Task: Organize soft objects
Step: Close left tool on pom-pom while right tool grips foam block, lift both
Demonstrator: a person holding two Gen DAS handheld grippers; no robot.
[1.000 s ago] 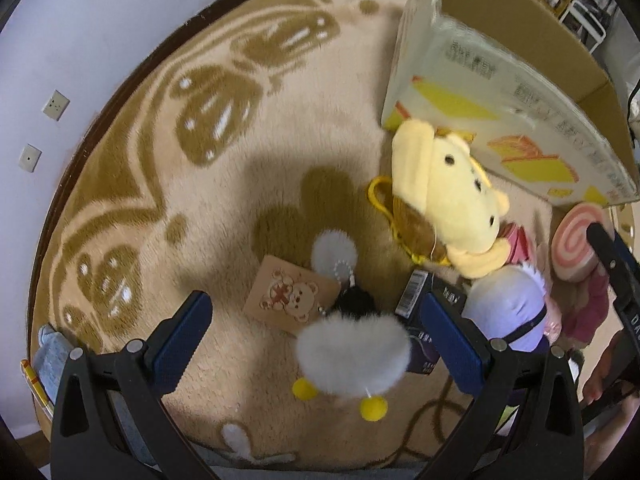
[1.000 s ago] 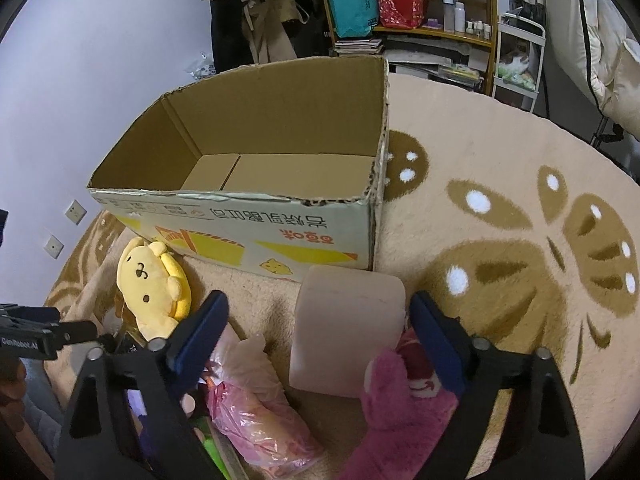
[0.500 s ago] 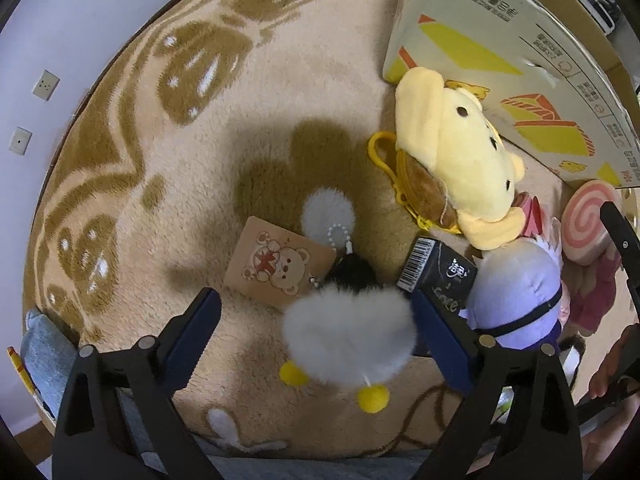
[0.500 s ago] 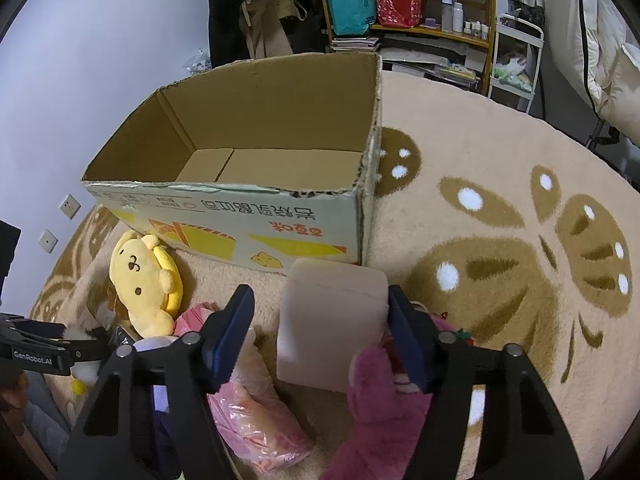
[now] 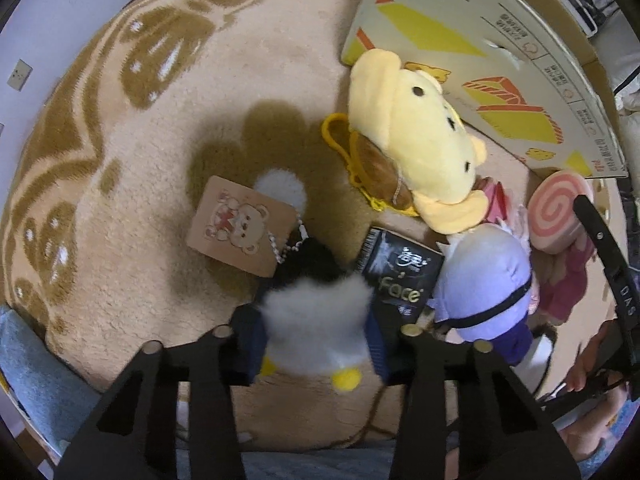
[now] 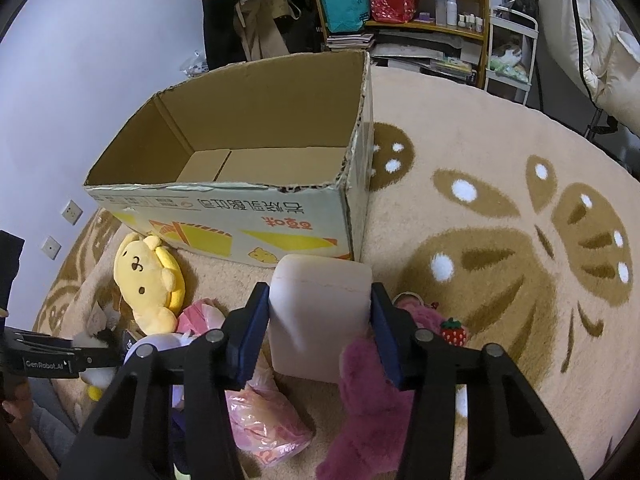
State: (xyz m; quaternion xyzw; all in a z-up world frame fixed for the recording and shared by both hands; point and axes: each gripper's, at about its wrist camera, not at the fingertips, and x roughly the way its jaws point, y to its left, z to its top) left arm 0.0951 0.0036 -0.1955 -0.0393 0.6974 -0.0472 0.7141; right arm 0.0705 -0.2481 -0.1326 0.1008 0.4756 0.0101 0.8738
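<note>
Yellow plush dog (image 5: 416, 120); pink-swirl roll cushion (image 5: 558, 216); beige rug (image 6: 500, 200), brown motifs; white fluffy toy (image 5: 316, 320)

Six soft toys (image 5: 416, 136), one cardboard box (image 6: 256, 208)

A round beige rug (image 6: 480, 160) with brown butterfly patterns covers the floor and carries everything. An open cardboard box (image 6: 248, 220) stands toward its middle. Against the box's printed side lies a yellow plush dog (image 5: 416, 136). Just beside it lie a dark tissue packet (image 5: 400, 276), a lilac plush (image 5: 484, 284) and a pink swirl-roll cushion (image 5: 560, 216). A brown bear tag (image 5: 240, 224) lies flat nearer the rug's edge, chained to a white fluffy toy (image 5: 316, 332). A magenta plush (image 6: 372, 400) and pink plastic bag (image 6: 260, 420) lie close together.
</note>
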